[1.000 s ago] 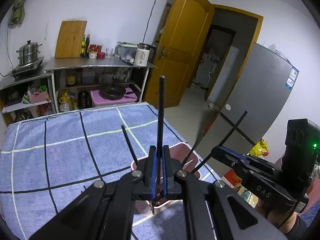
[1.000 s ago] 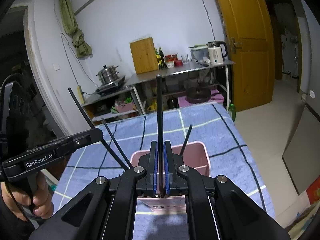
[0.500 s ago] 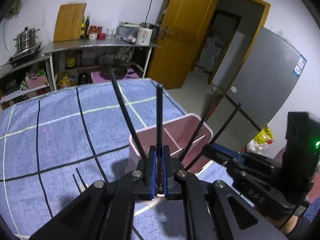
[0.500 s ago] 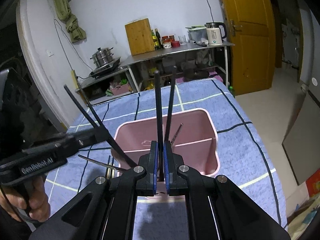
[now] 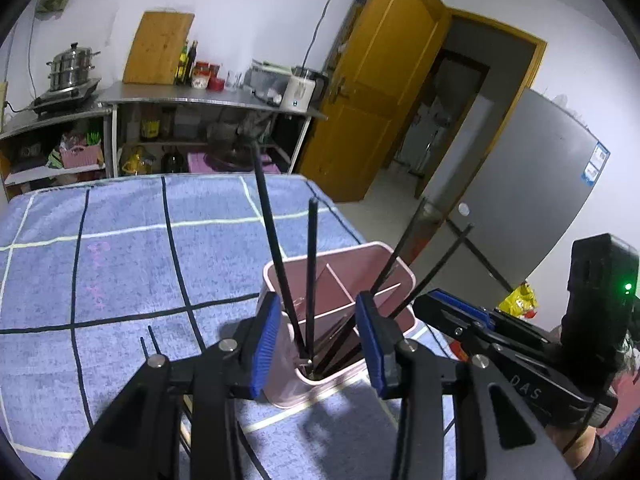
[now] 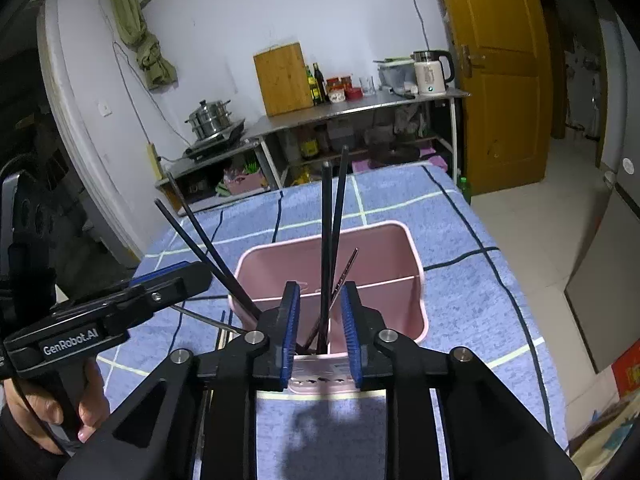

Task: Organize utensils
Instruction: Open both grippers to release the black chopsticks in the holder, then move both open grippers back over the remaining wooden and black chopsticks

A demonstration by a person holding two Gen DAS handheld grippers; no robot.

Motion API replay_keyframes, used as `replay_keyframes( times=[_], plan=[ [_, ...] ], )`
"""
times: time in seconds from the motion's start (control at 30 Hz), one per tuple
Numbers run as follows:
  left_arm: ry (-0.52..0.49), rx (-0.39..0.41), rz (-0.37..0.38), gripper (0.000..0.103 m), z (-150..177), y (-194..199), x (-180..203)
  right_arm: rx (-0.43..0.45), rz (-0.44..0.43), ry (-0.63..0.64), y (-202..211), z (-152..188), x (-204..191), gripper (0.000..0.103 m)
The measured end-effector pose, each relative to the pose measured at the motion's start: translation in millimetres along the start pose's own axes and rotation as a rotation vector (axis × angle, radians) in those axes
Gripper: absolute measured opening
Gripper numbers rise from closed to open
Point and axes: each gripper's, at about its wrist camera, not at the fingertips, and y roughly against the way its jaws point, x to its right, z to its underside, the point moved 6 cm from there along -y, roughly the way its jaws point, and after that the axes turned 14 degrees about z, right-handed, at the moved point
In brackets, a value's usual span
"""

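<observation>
A pink divided utensil holder [image 5: 396,276] [image 6: 416,280] stands on the blue checked cloth. Several black chopsticks [image 5: 310,272] [image 6: 326,240] stand in its near compartment, leaning apart. My left gripper [image 5: 316,344] is open, its blue pads on either side of the holder's near corner and the chopsticks. My right gripper [image 6: 320,332] is open too, just above the holder's near rim, with chopsticks rising between its pads. Each gripper shows in the other's view: the right one [image 5: 452,312], the left one [image 6: 176,276].
Two more black chopsticks [image 5: 148,340] lie on the cloth left of the holder. Behind the table stands a steel shelf unit [image 6: 360,104] with a pot, cutting board, bottles and kettle. A yellow door [image 6: 500,72] and a grey fridge [image 5: 532,200] are to the right.
Both grippers were shut on one upright chopstick each. They came down over the holder and opened, and both chopsticks now stand loose in it.
</observation>
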Motion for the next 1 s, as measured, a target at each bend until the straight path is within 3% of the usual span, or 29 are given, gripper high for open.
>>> replay_keyframes(
  times=[0.37,0.7,1.0],
  plan=[
    [0.015,0.157,-0.009,0.047,8.8,56.1,4.4,0.018,0.027,0.039,22.5,3.3,-7.5,0.027],
    [0.034,0.19,-0.028,0.047,34.0,89.8,-12.7,0.032,0.017,0.081,37.2,13.5,-38.1,0.027],
    [0.021,0.177,-0.082,0.047,57.5,112.7,-24.8,0.025,-0.05,0.099,41.4,36.2,-68.0,0.027]
  ],
)
